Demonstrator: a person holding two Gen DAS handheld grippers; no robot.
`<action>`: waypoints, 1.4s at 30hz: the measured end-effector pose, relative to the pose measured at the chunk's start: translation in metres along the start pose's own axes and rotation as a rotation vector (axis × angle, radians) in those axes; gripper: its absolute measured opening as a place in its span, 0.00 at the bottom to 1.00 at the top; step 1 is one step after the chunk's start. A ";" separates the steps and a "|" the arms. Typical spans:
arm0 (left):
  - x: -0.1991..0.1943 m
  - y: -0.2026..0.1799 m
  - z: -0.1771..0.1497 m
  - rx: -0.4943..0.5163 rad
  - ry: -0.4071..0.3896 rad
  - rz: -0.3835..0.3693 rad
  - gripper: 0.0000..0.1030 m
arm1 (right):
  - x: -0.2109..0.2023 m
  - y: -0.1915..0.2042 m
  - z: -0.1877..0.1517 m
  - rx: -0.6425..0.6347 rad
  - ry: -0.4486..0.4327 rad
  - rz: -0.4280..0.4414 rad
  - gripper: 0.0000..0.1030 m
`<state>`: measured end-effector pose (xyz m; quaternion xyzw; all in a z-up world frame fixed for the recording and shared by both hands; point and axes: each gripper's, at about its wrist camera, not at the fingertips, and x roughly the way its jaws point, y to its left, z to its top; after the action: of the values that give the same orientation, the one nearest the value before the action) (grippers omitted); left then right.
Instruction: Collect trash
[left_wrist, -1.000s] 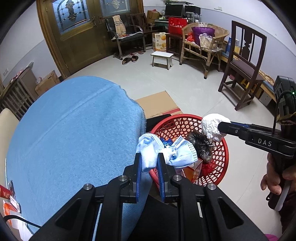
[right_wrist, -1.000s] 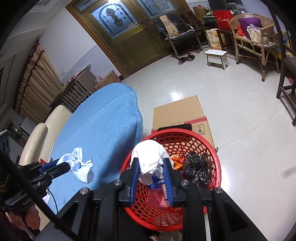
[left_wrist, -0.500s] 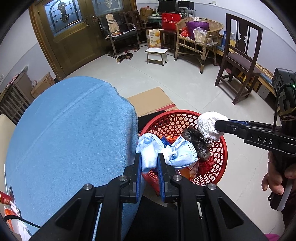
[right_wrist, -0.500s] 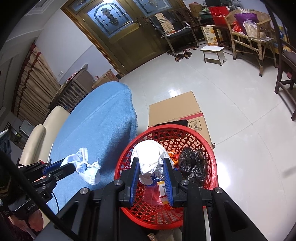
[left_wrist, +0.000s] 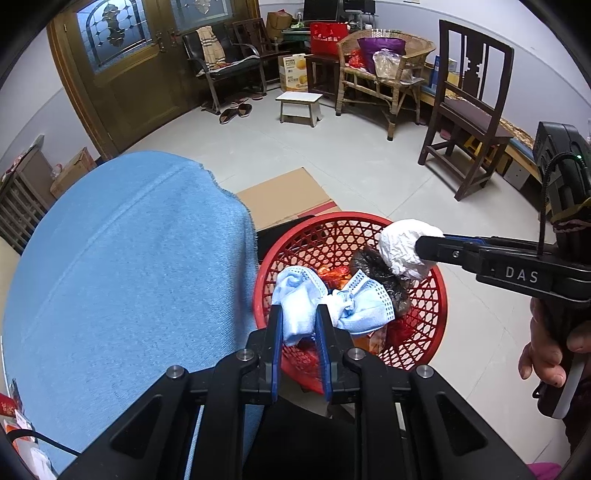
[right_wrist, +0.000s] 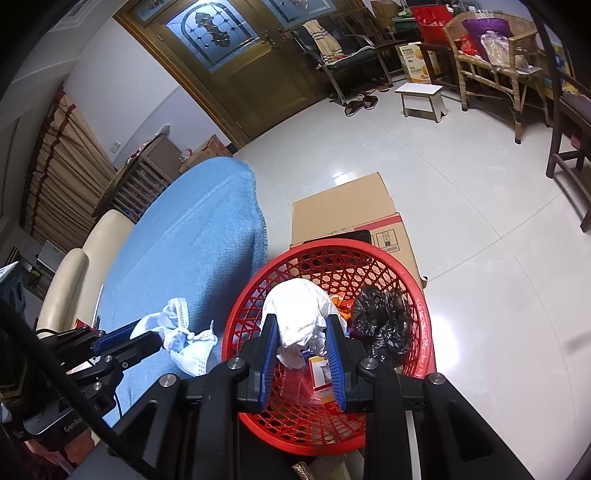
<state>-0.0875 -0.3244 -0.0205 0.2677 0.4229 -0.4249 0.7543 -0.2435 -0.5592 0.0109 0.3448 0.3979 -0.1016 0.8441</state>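
Note:
A red mesh basket (left_wrist: 424, 317) (right_wrist: 295, 266) stands on the floor beside the blue-covered table (left_wrist: 122, 266) (right_wrist: 192, 236). It holds a black bag (right_wrist: 380, 321), orange wrappers and a small box. My left gripper (left_wrist: 298, 321) is shut on crumpled blue face masks (left_wrist: 351, 302), held over the basket's near left rim; they also show in the right wrist view (right_wrist: 181, 336). My right gripper (right_wrist: 300, 332) is shut on a crumpled white tissue (right_wrist: 299, 314) (left_wrist: 402, 251) above the basket.
A flattened cardboard box (right_wrist: 343, 214) lies on the floor behind the basket. A dark wooden chair (left_wrist: 476, 122), a wicker chair (left_wrist: 384, 70) and a white stool (left_wrist: 299, 105) stand farther off. A cream chair (right_wrist: 66, 280) sits by the table's left.
My left gripper has carried the face masks right from over the table edge to over the basket. The right gripper stays over the basket with the tissue.

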 end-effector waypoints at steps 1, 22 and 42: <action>0.001 -0.001 0.000 -0.001 -0.001 -0.009 0.19 | 0.001 -0.001 0.000 0.002 0.001 0.000 0.27; -0.035 0.060 -0.019 -0.167 -0.090 0.105 0.66 | 0.003 0.021 0.002 -0.007 -0.007 0.075 0.65; -0.119 0.164 -0.098 -0.445 -0.177 0.492 0.71 | 0.018 0.176 -0.011 -0.322 -0.039 0.125 0.65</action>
<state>-0.0188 -0.1187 0.0411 0.1525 0.3610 -0.1492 0.9078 -0.1601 -0.4199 0.0810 0.2270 0.3702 0.0095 0.9007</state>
